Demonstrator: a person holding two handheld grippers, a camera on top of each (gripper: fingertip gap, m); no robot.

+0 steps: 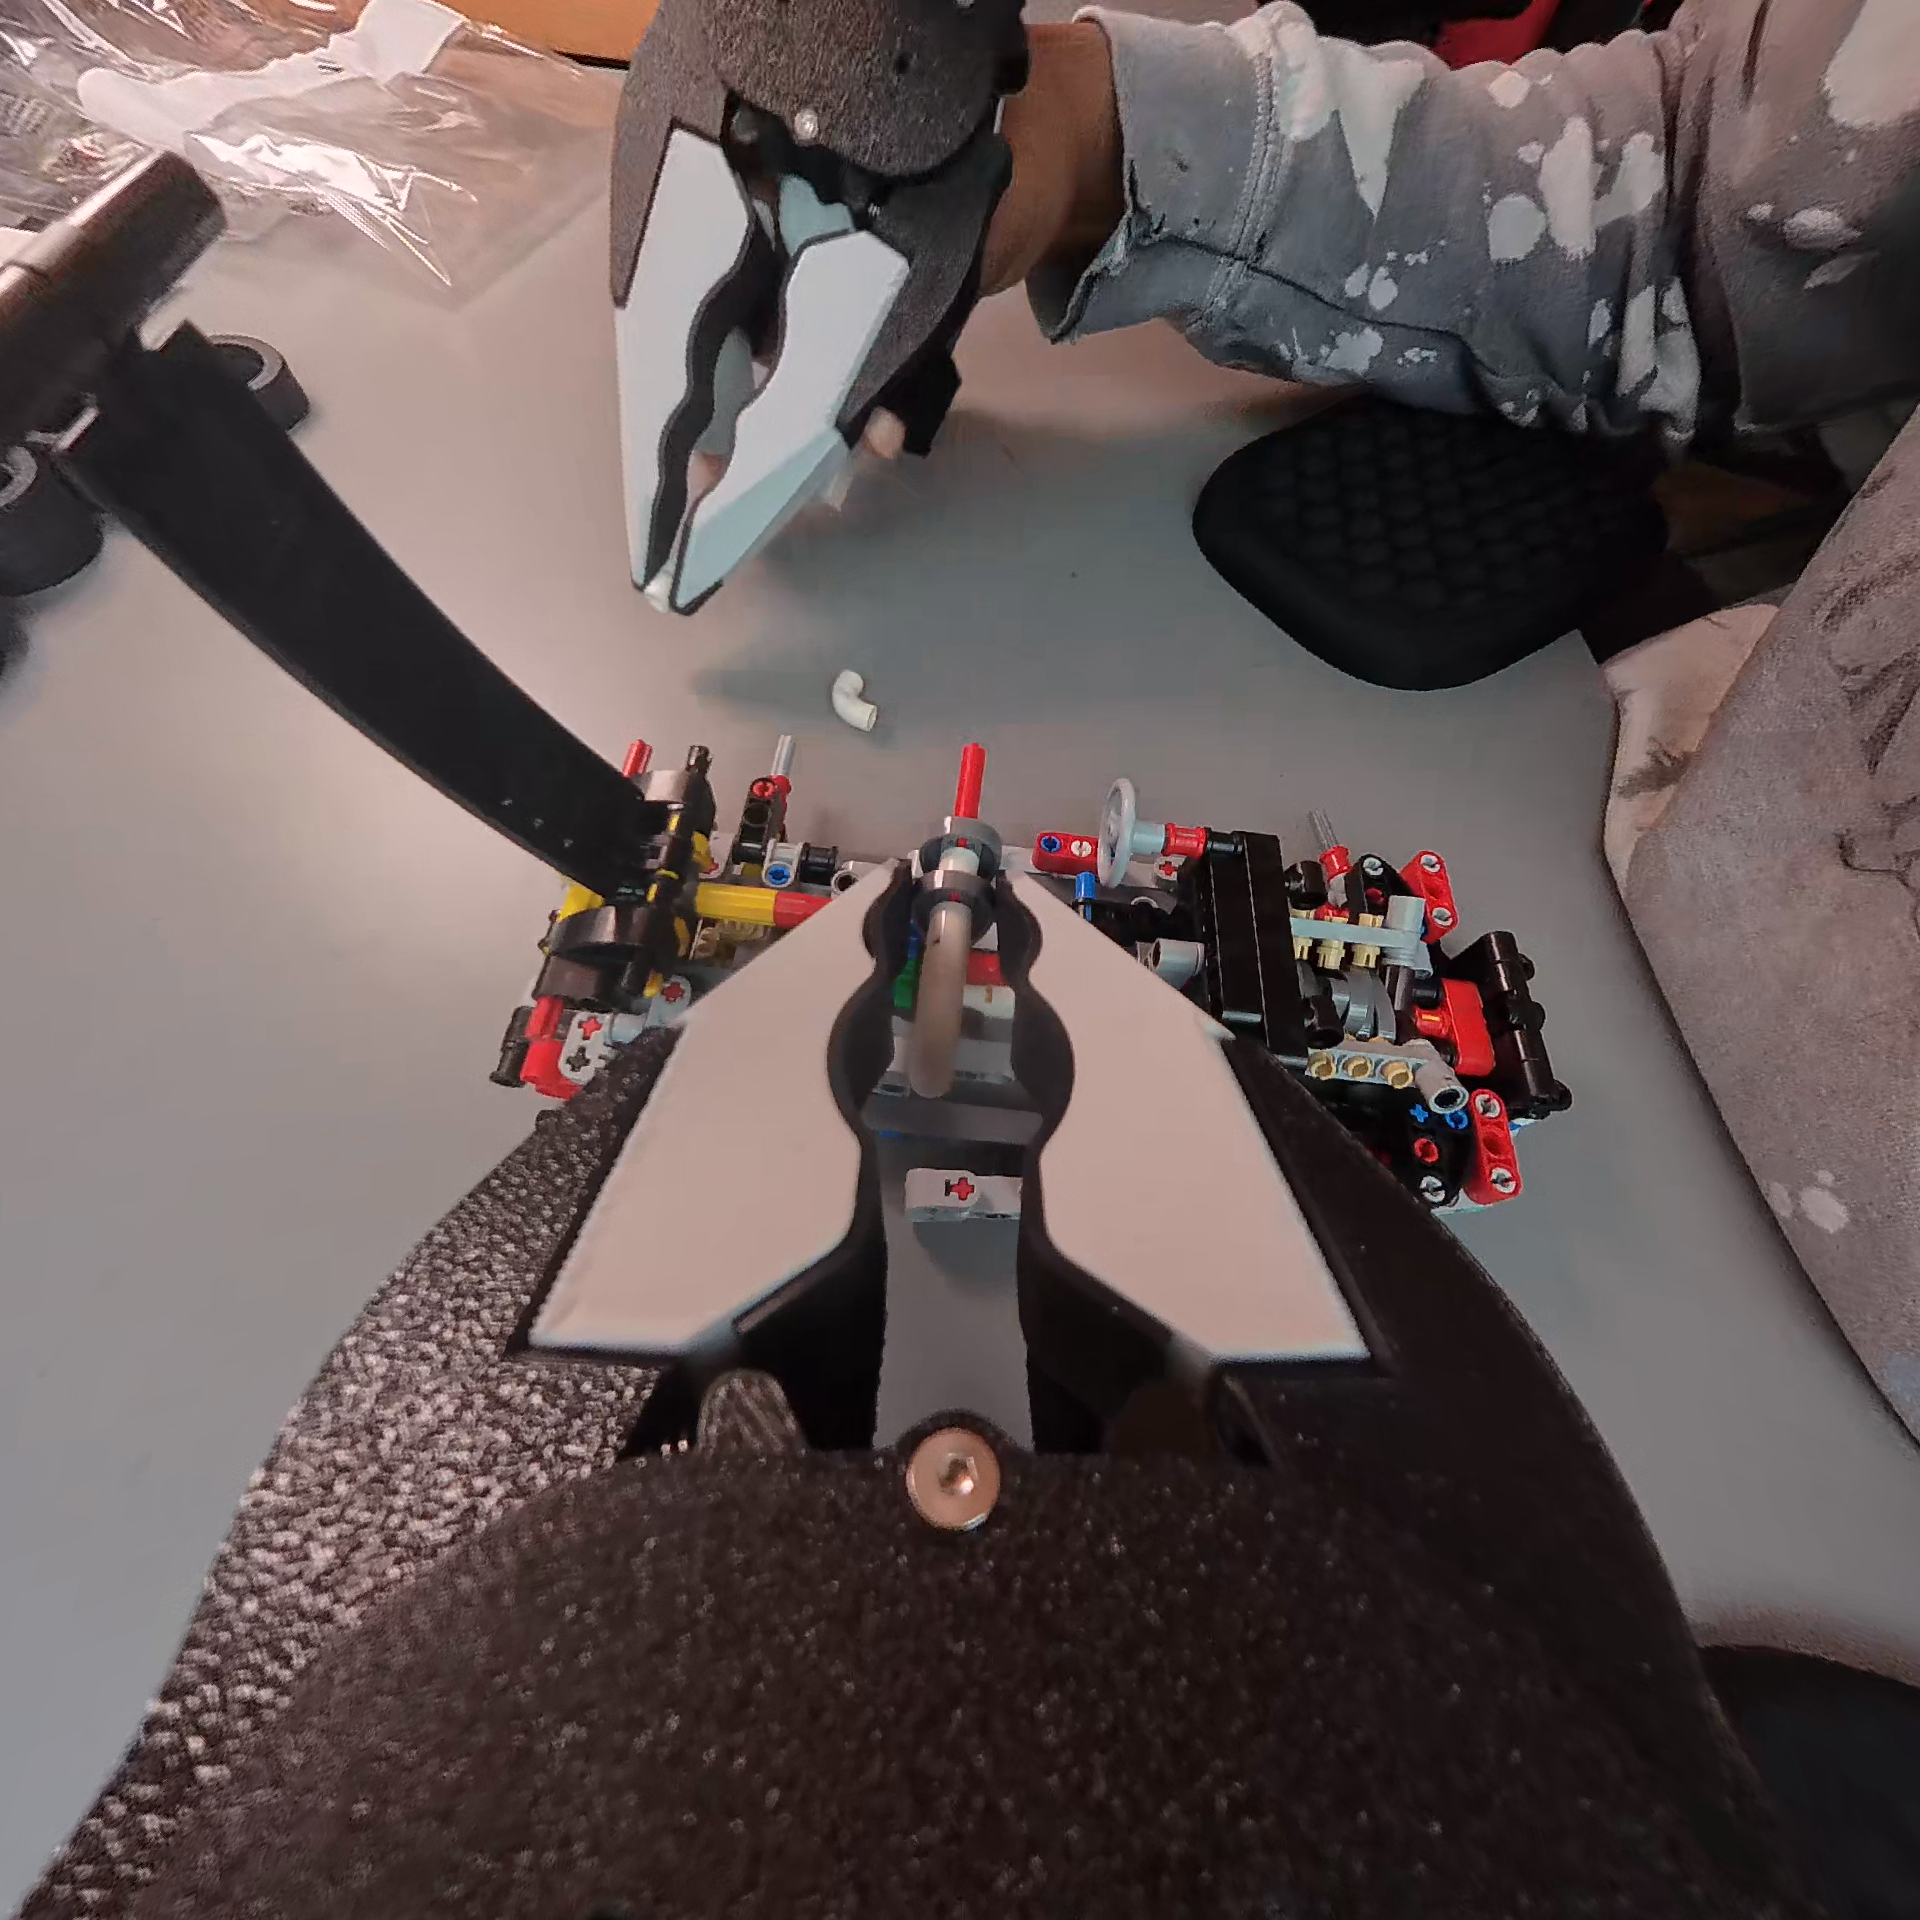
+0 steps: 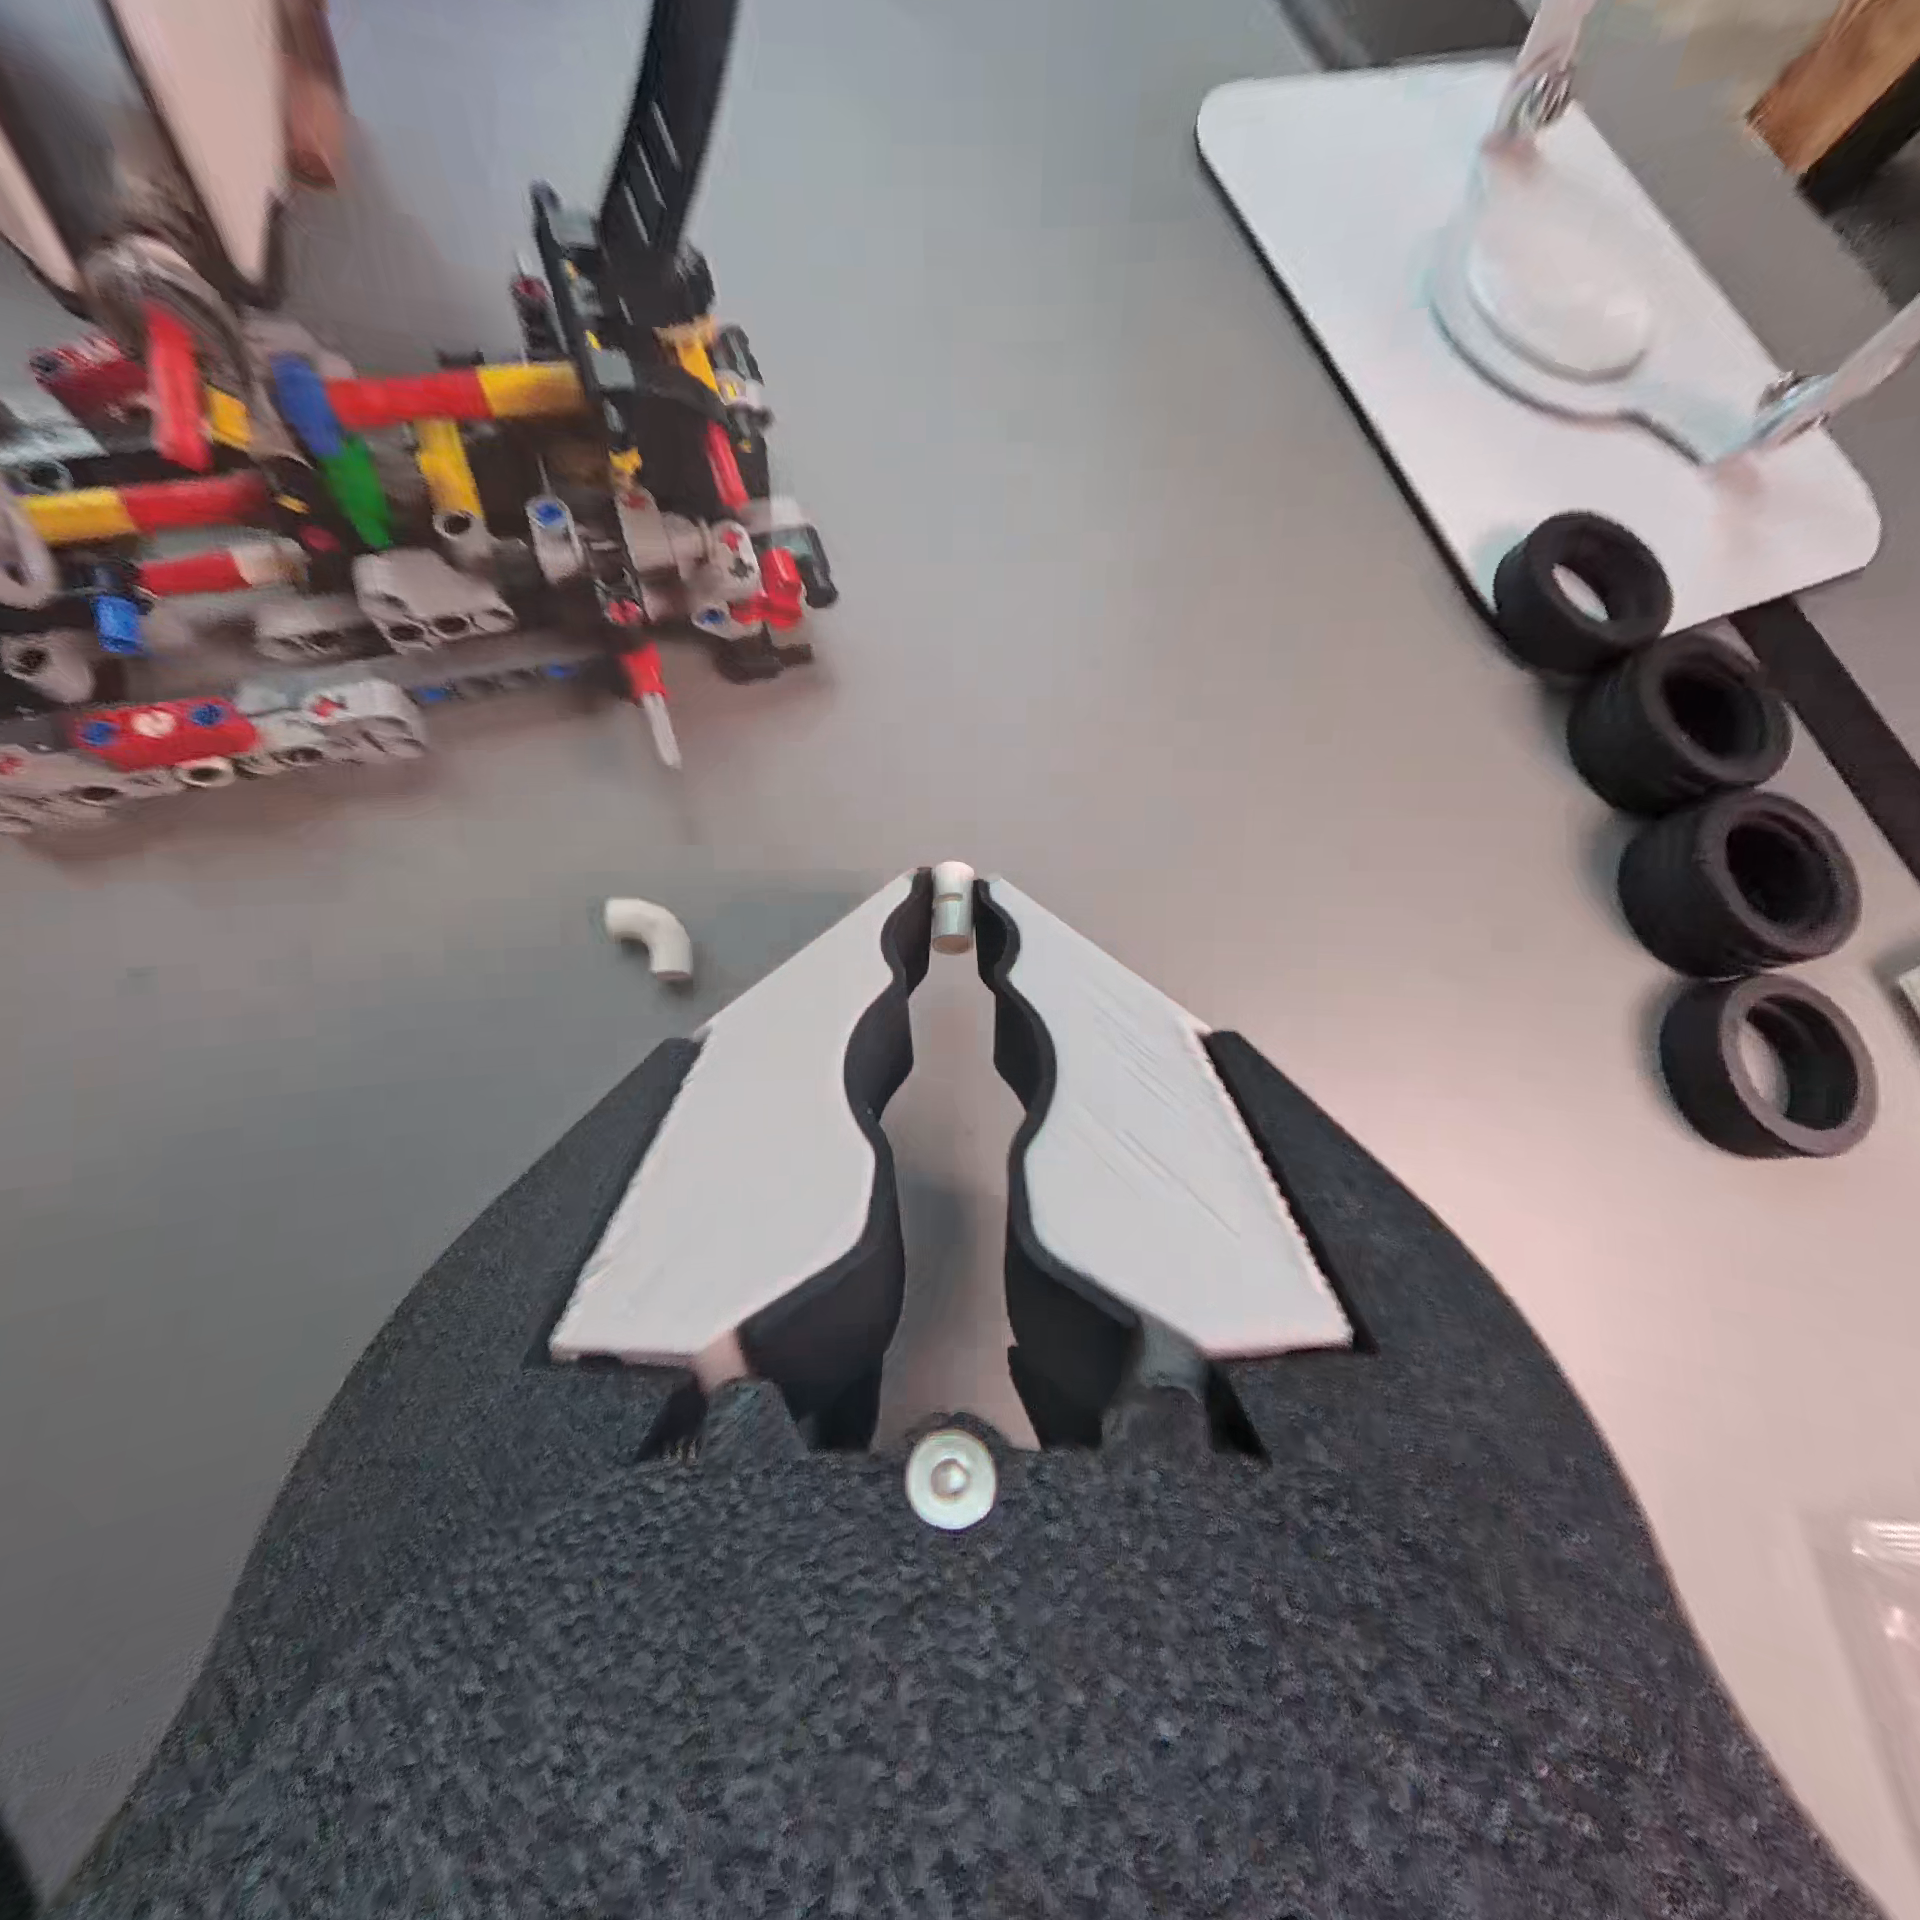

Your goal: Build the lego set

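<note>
The half-built lego model (image 1: 1247,966), in black, red, yellow and grey, lies on the grey table; it also shows in the right wrist view (image 2: 416,520). My left gripper (image 1: 951,868) is shut on a grey ring part at the model's middle. A long black strip (image 1: 343,623) sticks out from the model's left end. My right gripper (image 2: 951,883) is shut on a small white lego piece (image 2: 951,906) and holds it just above the table; it also shows in the left wrist view (image 1: 670,592). A white elbow piece (image 1: 854,698) lies loose on the table (image 2: 649,935) between my right gripper and the model.
Several black rubber tyres (image 2: 1725,883) stand in a row at the right. A white stand base (image 2: 1351,260) with a metal post is behind them. Clear plastic bags (image 1: 260,135) lie at the far left. A person's sleeve (image 1: 1455,208) and a black chair seat (image 1: 1423,540) are at the right. Left tips to right tips: about 15 cm. About 25 cm separates my right fingertips from the white stand base (image 2: 1351,260).
</note>
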